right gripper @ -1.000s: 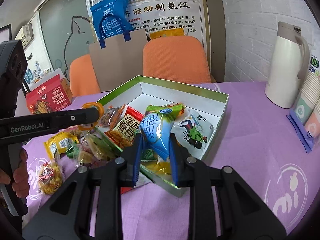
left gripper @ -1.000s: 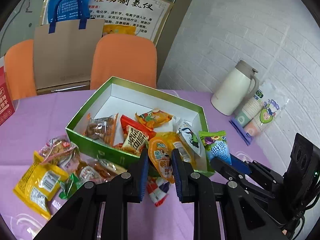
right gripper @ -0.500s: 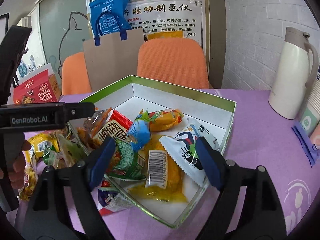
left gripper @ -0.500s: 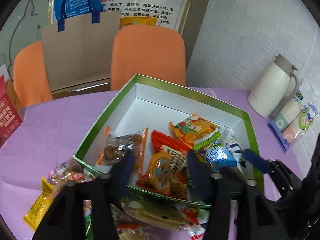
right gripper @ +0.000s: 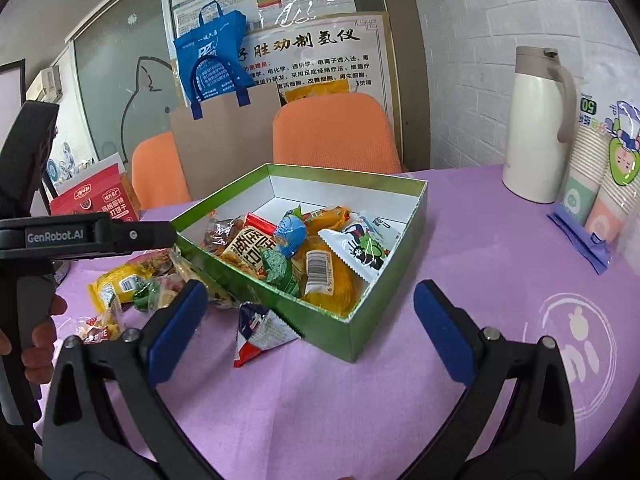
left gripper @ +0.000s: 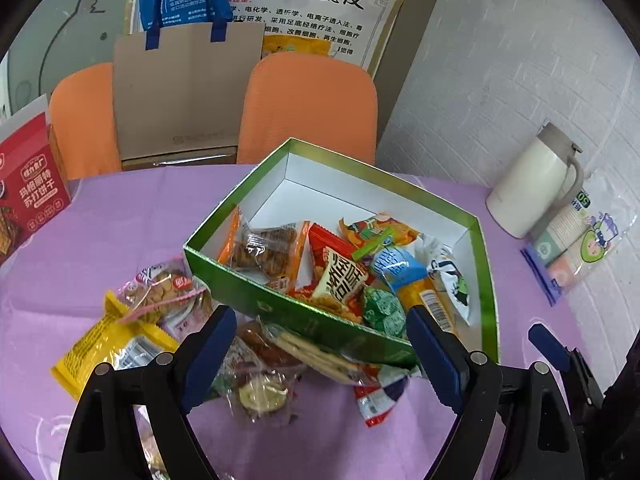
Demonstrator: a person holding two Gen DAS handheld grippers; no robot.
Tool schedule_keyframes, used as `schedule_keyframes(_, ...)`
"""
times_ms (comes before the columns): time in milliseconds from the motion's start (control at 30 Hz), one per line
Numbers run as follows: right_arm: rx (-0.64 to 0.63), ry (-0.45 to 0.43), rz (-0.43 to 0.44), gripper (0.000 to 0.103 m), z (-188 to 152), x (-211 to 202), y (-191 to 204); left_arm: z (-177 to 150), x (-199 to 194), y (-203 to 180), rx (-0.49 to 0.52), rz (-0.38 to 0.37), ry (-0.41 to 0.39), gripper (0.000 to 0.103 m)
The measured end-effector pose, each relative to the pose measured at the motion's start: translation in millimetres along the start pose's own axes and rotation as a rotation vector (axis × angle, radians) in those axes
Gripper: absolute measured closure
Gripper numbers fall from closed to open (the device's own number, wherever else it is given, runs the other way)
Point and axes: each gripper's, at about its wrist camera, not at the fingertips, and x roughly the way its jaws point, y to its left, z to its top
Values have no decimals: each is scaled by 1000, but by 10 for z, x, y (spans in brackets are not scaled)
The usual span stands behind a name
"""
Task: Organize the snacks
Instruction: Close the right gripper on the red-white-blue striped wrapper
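White brick wall (left gripper: 500, 64), orange chairs (left gripper: 312, 108), purple tablecloth (right gripper: 460, 248)

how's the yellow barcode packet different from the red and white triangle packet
The yellow packet lies inside the green box; the triangle packet sits outside on the purple cloth, against the box's near wall. The yellow one is larger and rounded; the triangle one is smaller and pointed. Neither is gripped.

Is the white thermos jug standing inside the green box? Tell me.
No, the white thermos jug stands on the purple tablecloth, apart from the green box.
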Motion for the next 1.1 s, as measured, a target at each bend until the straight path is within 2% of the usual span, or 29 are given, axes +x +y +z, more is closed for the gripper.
schedule_keyframes(167, 76, 30, 70, 0, -256, -100, -4, -321, -344, 7, 10, -16, -29, 14)
schedule_keyframes(267, 77, 123, 66, 0, -359, -16, 70, -573, -517, 69, 15, -9, -40, 14)
schedule_keyframes(367, 76, 179, 68, 0, -439, 48, 163, -815, -631, 183, -1, -5, -49, 14)
schedule_keyframes(567, 57, 228, 46, 1, -448, 268, 355, -1167, -676, 434, -66, -12, -38, 14)
schedule_keyframes(633, 68, 237, 39, 7, -427, 344, 372, -1227, -699, 493, -87, -14, -48, 14)
schedule_keyframes(767, 87, 260, 32, 12, -339, 554, 419, -1266, -775, 604, -118, -21, -80, 14)
schedule_keyframes(833, 90, 276, 30, 23, -312, 676, 460, -1263, -819, 633, -118, -33, -96, 14)
schedule_keyframes(967, 102, 318, -3, 34, -322, 920, 478, -1261, -863, 672, -115, -33, -109, 14)
schedule_keyframes(1000, 115, 328, -2, 42, -334, 973, 460, -1265, -861, 681, -115, -36, -107, 15)
schedule_keyframes(1033, 114, 309, -13, 58, -328, 968, 444, -1269, -855, 691, -115, -39, -103, 15)
schedule_keyframes(1067, 120, 300, -14, 66, -322, 957, 419, -1274, -852, 700, -114, -39, -100, 15)
schedule_keyframes(1100, 143, 299, 8, 68, -317, 945, 376, -1281, -847, 707, -113, -39, -98, 15)
